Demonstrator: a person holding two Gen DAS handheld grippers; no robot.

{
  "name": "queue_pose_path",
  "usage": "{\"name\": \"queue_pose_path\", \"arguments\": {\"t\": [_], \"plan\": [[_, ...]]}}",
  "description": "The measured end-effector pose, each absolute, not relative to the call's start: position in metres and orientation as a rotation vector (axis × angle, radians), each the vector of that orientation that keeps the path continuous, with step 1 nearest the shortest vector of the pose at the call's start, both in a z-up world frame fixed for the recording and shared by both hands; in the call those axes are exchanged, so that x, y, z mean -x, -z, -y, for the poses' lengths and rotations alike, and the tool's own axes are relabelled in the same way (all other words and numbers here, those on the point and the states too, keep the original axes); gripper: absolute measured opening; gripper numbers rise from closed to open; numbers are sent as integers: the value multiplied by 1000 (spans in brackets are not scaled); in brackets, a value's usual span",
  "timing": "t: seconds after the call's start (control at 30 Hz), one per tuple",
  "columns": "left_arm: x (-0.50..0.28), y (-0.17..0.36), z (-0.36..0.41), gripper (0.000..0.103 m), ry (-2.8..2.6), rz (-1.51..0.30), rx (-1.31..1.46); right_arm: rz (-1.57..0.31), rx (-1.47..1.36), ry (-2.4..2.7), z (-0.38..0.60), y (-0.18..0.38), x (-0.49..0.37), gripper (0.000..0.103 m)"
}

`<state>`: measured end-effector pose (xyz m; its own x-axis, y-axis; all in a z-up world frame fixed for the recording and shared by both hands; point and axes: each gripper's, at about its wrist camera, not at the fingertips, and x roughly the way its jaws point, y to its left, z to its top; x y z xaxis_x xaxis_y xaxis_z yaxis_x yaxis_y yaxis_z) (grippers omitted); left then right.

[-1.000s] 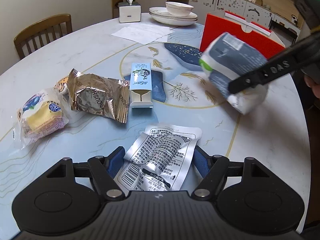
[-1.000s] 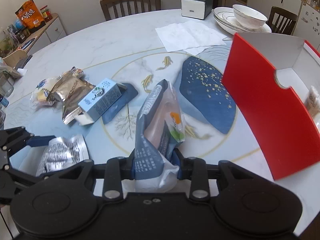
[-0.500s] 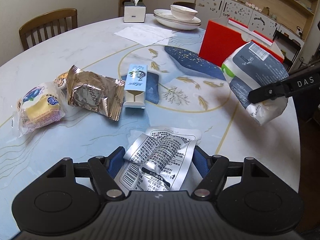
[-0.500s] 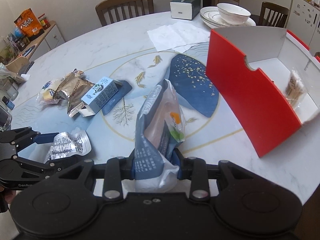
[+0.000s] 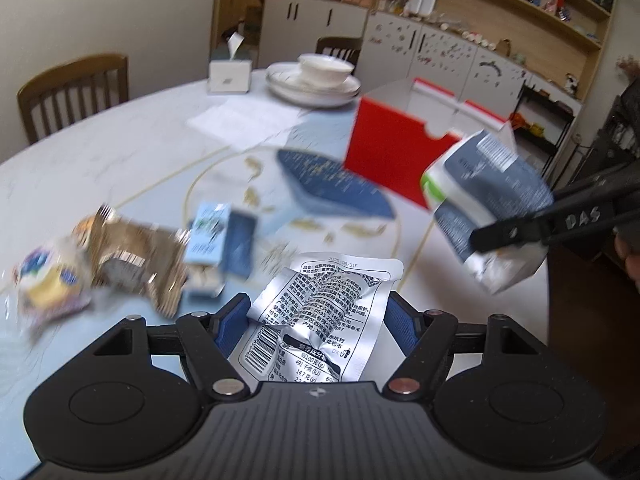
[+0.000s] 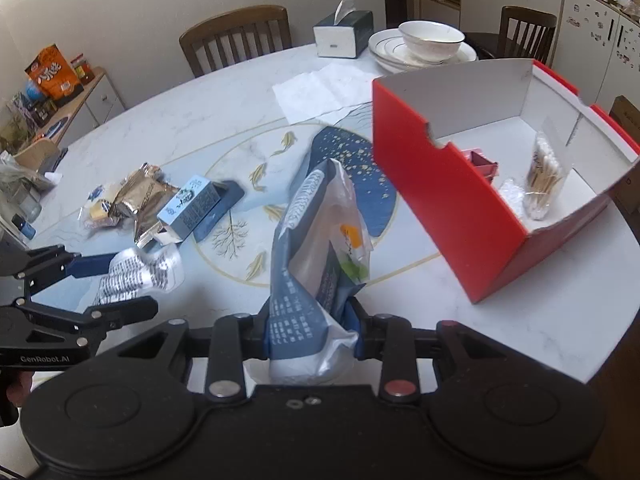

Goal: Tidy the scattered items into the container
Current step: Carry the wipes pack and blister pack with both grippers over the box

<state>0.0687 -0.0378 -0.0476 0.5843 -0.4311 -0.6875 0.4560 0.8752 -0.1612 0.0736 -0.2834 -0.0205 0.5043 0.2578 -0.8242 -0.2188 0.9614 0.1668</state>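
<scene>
My left gripper [image 5: 316, 308] is shut on a crumpled silver foil pouch [image 5: 332, 296] with black print, held above the table. In the right wrist view, that pouch [image 6: 140, 272] hangs at the lower left. My right gripper [image 6: 310, 320] is shut on a grey-blue and white bag [image 6: 316, 240], which stands up between its pads. The bag [image 5: 488, 200] hangs just in front of the red box [image 6: 440, 200]. The open box holds a pack of cotton swabs [image 6: 544, 176]. A light blue carton [image 6: 192, 208], a gold foil pack [image 6: 144, 196] and a wrapped yellow cake [image 6: 98, 208] lie on the table.
At the far side of the round marble table [image 6: 200, 120] are a tissue box [image 6: 340, 36], stacked plates with a bowl [image 6: 428, 44] and white paper napkins [image 6: 320, 92]. Wooden chairs [image 6: 236, 36] stand behind. The table edge runs close by the box's right side.
Both grippers have risen and moved toward the red box with their packs still held. The box looks nearer, and its inside now shows in the right wrist view.
</scene>
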Motion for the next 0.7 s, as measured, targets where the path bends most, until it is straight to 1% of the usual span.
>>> {"name": "queue_pose_path", "arguments": {"t": [0.43, 0.7], "plan": [[-87, 5, 104, 72, 623, -686, -49, -930, -96, -239, 335, -7, -72, 33], [-105, -17, 154, 72, 673, -613, -95, -873, -88, -172, 379, -23, -88, 33]]}}
